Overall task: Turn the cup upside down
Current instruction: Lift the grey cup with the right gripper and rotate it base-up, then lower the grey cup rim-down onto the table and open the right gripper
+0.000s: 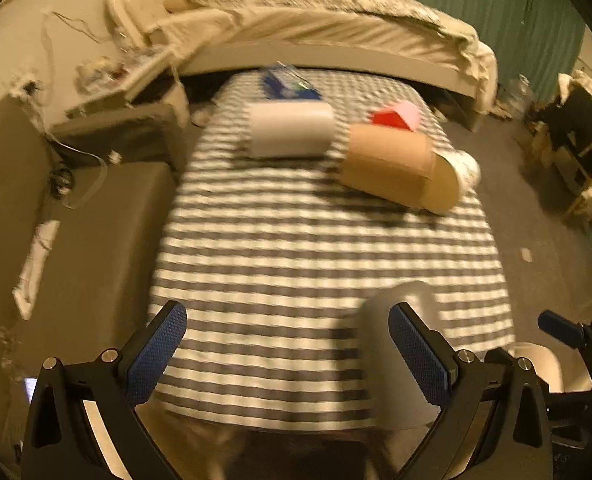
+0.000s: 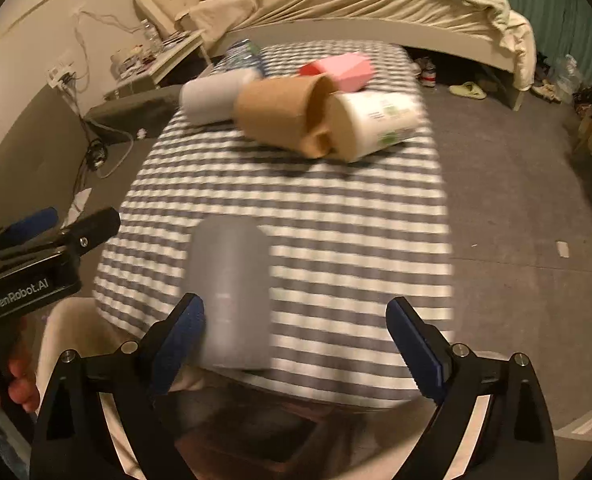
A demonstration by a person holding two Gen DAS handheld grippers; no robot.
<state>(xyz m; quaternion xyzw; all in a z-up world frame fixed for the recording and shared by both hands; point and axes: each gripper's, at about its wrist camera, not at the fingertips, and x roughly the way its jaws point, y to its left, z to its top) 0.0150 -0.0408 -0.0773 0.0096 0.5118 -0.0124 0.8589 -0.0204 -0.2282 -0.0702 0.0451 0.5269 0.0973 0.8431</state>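
A grey cup (image 2: 229,296) stands on the striped tablecloth (image 2: 336,216) near the table's front edge, closed end up as far as the blur shows. In the left wrist view the cup (image 1: 392,360) sits behind the right finger. My right gripper (image 2: 296,344) is open, the cup just inside its left finger. My left gripper (image 1: 288,352) is open and empty, left of the cup. The left gripper also shows at the left of the right wrist view (image 2: 48,236).
At the table's far end lie a white cylinder (image 1: 292,130), a brown cardboard tube (image 1: 400,168), a white labelled container (image 2: 376,122), a pink and red box (image 2: 340,70) and a blue packet (image 1: 288,84). A bed (image 1: 316,28) stands behind.
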